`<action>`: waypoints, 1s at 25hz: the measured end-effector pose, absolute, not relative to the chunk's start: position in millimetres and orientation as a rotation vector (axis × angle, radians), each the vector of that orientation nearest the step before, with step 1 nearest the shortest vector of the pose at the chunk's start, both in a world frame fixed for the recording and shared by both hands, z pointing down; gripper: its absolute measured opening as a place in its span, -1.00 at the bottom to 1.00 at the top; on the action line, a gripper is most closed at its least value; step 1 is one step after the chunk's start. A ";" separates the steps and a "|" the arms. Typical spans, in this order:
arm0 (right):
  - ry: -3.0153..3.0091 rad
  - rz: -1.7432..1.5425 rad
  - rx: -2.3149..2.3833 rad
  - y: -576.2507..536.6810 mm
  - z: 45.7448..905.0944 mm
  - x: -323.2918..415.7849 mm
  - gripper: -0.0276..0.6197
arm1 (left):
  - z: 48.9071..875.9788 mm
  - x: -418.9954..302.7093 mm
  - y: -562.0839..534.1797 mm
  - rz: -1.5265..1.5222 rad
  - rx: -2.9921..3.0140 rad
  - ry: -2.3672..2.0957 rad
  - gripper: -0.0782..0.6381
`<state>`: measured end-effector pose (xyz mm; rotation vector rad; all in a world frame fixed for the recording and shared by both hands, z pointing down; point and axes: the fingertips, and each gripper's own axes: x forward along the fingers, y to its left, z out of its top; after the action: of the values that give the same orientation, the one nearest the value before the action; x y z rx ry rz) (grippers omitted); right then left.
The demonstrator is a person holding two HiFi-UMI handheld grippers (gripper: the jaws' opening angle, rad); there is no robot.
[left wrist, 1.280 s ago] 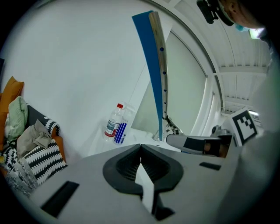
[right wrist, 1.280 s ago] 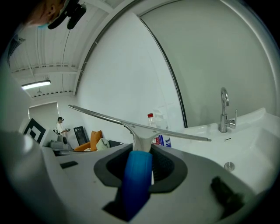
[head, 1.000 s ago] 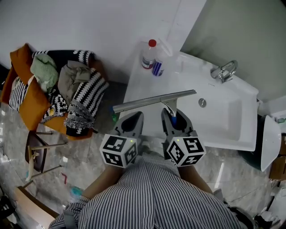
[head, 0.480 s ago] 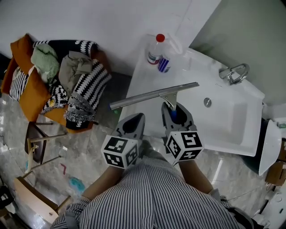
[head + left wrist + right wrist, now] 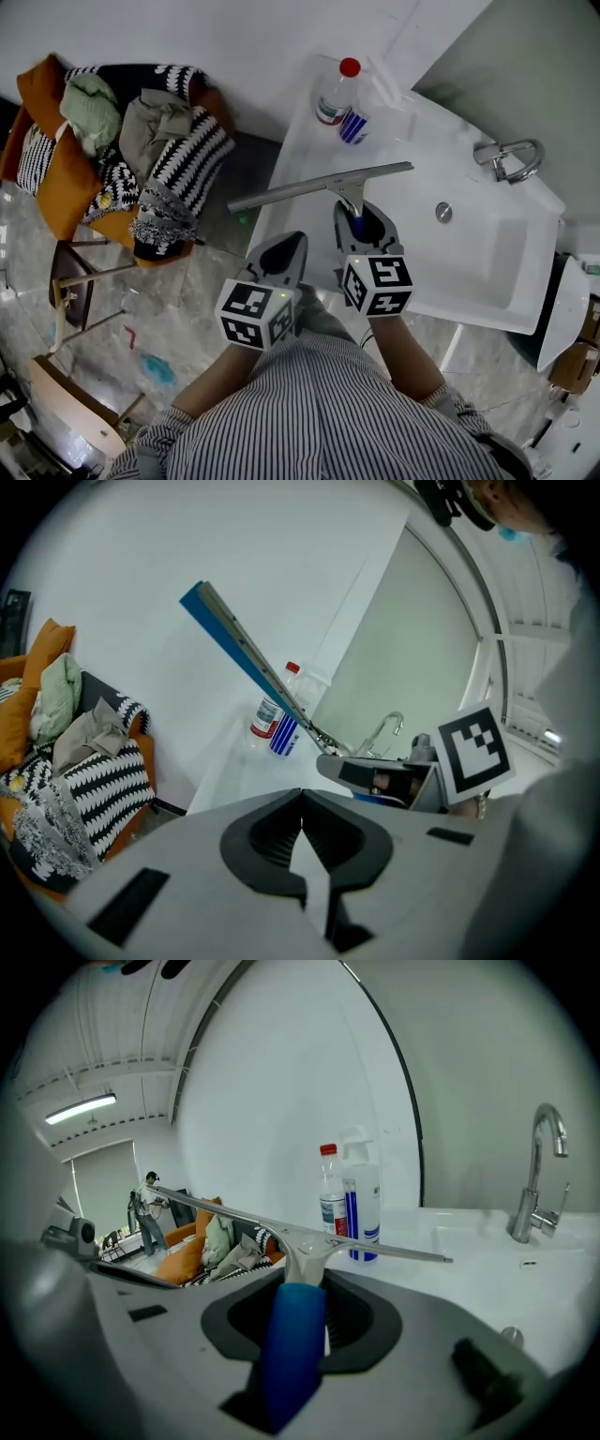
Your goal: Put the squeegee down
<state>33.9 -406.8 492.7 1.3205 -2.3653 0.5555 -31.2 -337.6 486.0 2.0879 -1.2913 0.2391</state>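
Right claw (image 5: 364, 228): clamped on the squeegee (image 5: 317, 187) by its blue handle.
Left claw (image 5: 279, 261): closed, empty.
Squeegee: centre frame, raised over white surface (image 5: 298, 155).
Progress: not set down; lowering and release left.

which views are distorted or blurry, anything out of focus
Head view: sharp, with a mild wide-angle bend along the sink edges. Right gripper view: fisheye, black corners; the squeegee handle up close is soft. Left gripper view: same fisheye; the near left gripper is blurred.
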 end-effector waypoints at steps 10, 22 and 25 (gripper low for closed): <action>-2.321 0.521 1.247 -434.3 531.8 27.3 -0.57 | 507.2 -38.9 -353.0 0.270 2.043 -1.318 -0.74; -2.267 0.499 1.181 -454.0 556.4 20.3 -0.56 | 509.5 -38.1 -365.6 0.283 2.040 -1.325 -0.75; -2.259 0.521 1.155 -454.7 561.0 17.4 -0.56 | 509.4 -37.7 -367.0 0.281 2.043 -1.323 -0.74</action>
<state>17.4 -454.7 561.0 1.1550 -2.2592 0.5207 -37.7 -367.0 509.4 2.0426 -1.3234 0.2813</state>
